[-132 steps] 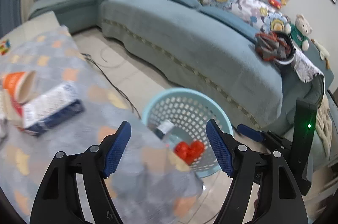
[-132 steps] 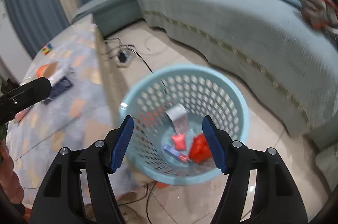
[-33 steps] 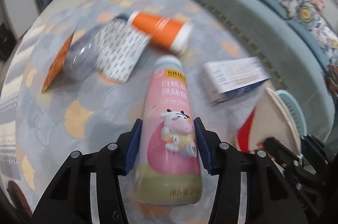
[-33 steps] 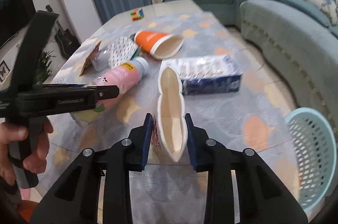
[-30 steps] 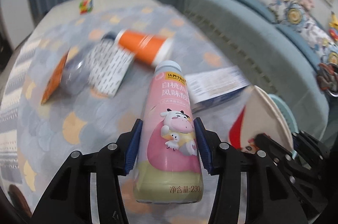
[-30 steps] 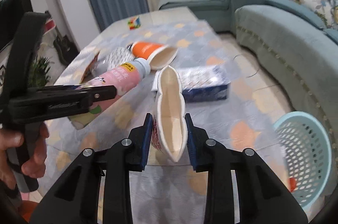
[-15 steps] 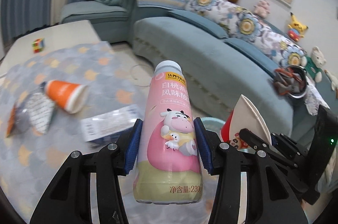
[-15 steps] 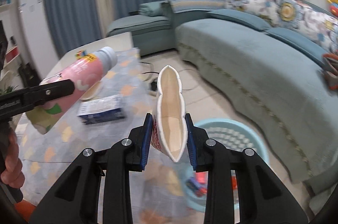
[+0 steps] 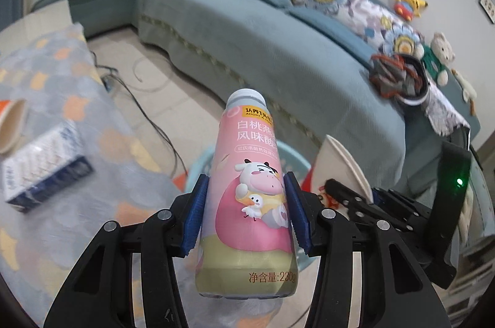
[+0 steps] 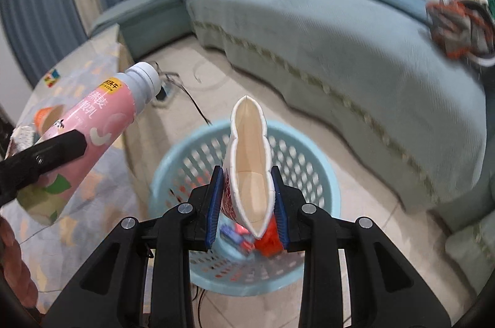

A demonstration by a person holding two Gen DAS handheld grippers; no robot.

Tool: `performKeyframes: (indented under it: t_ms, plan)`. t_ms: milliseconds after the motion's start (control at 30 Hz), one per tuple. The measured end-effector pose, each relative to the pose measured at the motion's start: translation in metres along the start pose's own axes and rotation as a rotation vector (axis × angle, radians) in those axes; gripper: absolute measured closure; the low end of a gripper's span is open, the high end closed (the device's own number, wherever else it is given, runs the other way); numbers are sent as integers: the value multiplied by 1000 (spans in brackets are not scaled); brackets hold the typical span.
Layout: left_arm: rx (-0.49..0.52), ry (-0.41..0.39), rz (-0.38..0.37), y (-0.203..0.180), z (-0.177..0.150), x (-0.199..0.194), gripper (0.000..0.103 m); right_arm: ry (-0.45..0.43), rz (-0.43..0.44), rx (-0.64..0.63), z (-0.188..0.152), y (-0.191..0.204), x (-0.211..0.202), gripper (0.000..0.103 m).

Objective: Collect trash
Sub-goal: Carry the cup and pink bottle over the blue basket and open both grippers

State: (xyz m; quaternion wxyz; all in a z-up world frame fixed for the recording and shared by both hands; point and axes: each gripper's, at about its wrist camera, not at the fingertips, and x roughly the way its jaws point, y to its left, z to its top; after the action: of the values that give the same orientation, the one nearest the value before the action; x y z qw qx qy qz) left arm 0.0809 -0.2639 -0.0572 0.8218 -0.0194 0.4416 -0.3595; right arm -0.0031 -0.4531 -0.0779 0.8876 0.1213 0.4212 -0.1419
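Clamping a pink yogurt-drink bottle [image 9: 247, 189] between its blue pads, the left gripper [image 9: 246, 212] holds it cap-forward, beside the table [image 9: 62, 99]. The right gripper [image 10: 247, 201] is closed on a flattened paper cup [image 10: 250, 167], squeezed narrow, directly above the light-blue perforated basket [image 10: 312, 253]. Red and blue trash [image 10: 269, 241] lies in the basket bottom. A teal sofa [image 10: 340, 49] stands beyond.
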Motion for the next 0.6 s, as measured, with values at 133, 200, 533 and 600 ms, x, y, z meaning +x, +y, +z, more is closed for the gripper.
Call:
performKeyframes:
  t_ms: [133,200,533,600]
  plan:
    - [18,57,-11,-7,-10,27,56,75,-23,31,-11,-7,25,75]
    - [37,75,-11,-9,-15,34,55,90,-29,39,-16,-7,30,74]
    - [54,37,-34,-7,-15,15,47,96,-29,100,-22,-17,29,54]
    - [44,25,-31,-4,-15,7,47,89,-22,106,-22,-17,25,54]
